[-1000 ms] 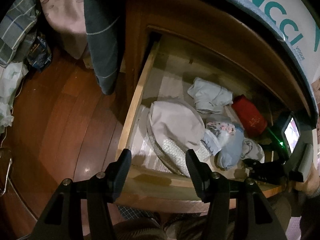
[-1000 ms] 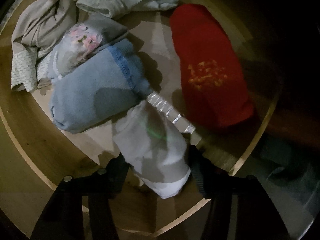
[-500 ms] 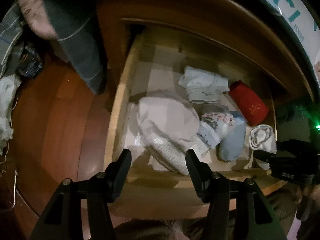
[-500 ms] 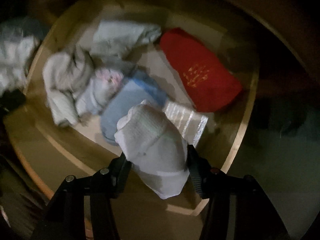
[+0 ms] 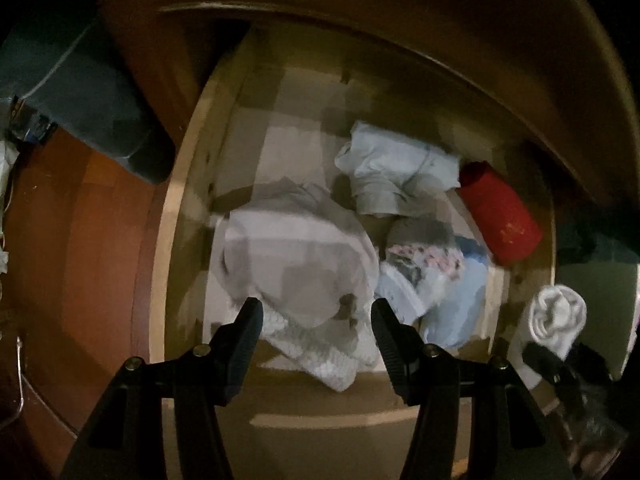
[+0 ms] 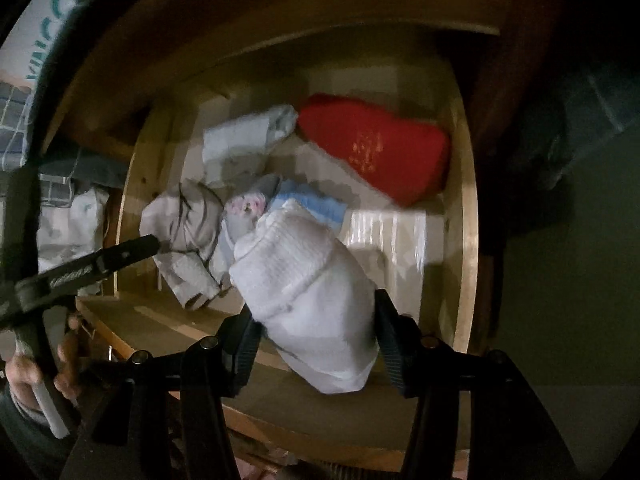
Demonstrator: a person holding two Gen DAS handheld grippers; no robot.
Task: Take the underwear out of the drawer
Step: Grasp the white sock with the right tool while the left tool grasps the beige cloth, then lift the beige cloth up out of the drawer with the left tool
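Above the open wooden drawer [image 6: 466, 184], the right gripper [image 6: 316, 320] clamps a rolled white bundle [image 6: 308, 296] between its two black fingers; the roll sticks out past the fingertips and hangs clear of the drawer's floor. Only the right wrist view shows this grip close up. From the left wrist view the same white bundle [image 5: 556, 320] appears small, beyond the drawer's right wall, with the right gripper [image 5: 548, 360] dark beneath it.

The left gripper [image 5: 316, 316] hovers over the drawer's front edge with its jaws spread and nothing between them; a pale grey garment [image 5: 300, 264] lies below in the drawer, not touched. In the right wrist view that left gripper [image 6: 148, 244] reaches in from the drawer's left side, and the hand [image 6: 36, 368] holding its handle shows at the lower left, which the left view cannot show.

Still inside the drawer are a red bundle [image 6: 376, 148] against the right wall, a light blue roll [image 5: 452, 304] near the front, a floral piece [image 5: 424, 256] beside it, and a pale folded garment [image 5: 396, 172] toward the back.

Left of the drawer, the left view shows a reddish wooden floor [image 5: 80, 240] and a dark teal cloth [image 5: 92, 100] hanging down. The room is dim and both views are somewhat blurred.
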